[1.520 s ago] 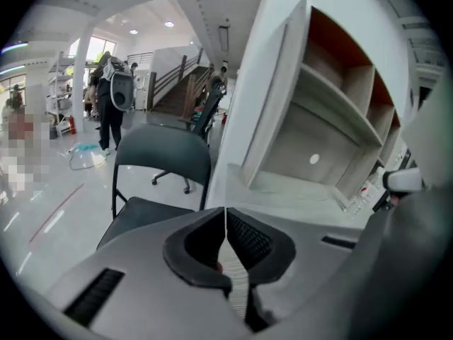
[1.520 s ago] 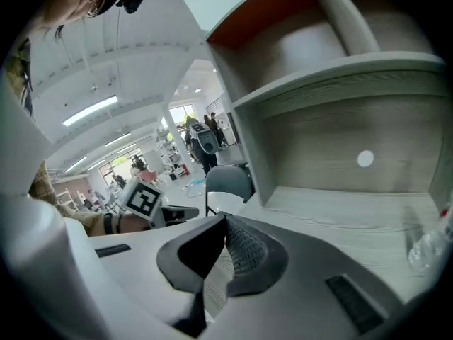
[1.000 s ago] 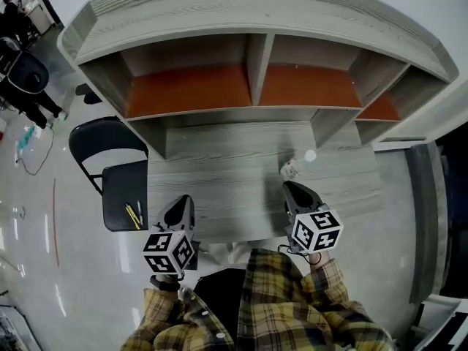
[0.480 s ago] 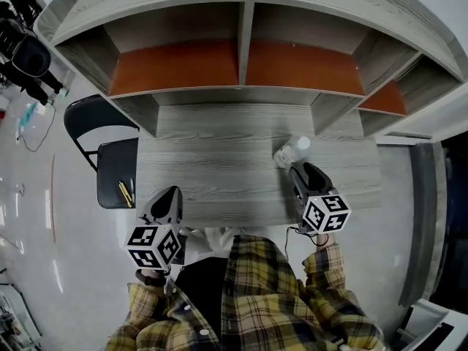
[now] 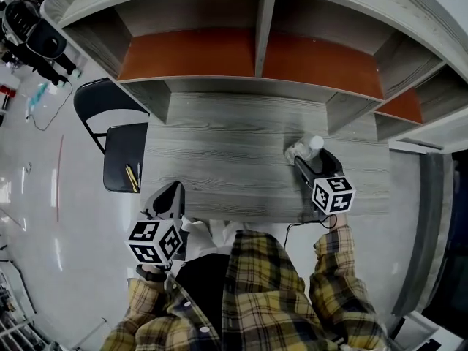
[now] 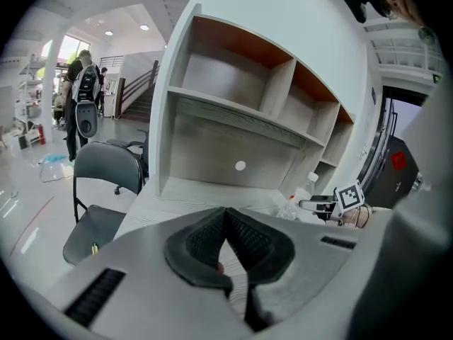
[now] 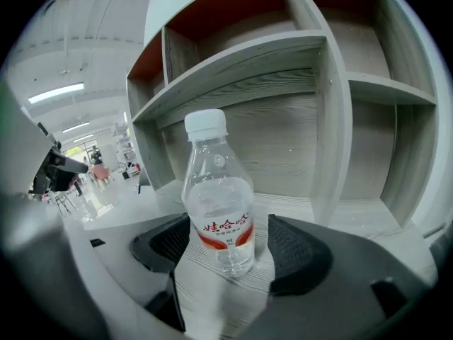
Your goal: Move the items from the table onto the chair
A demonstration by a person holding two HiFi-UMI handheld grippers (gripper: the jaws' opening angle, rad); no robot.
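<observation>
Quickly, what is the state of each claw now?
Left claw: closed, empty.
Right claw: open, just opened; water bottle between the jaws.

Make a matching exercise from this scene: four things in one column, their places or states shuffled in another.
1 black folding chair
2 clear plastic water bottle with white cap
3 thin yellow sticks
4 left gripper

a jaws shut
b lying on the chair's seat
c upright on the grey wood-grain table
d on the floor beside the table

Pairs: 1-d, 2-c, 3-b, 4-a
</observation>
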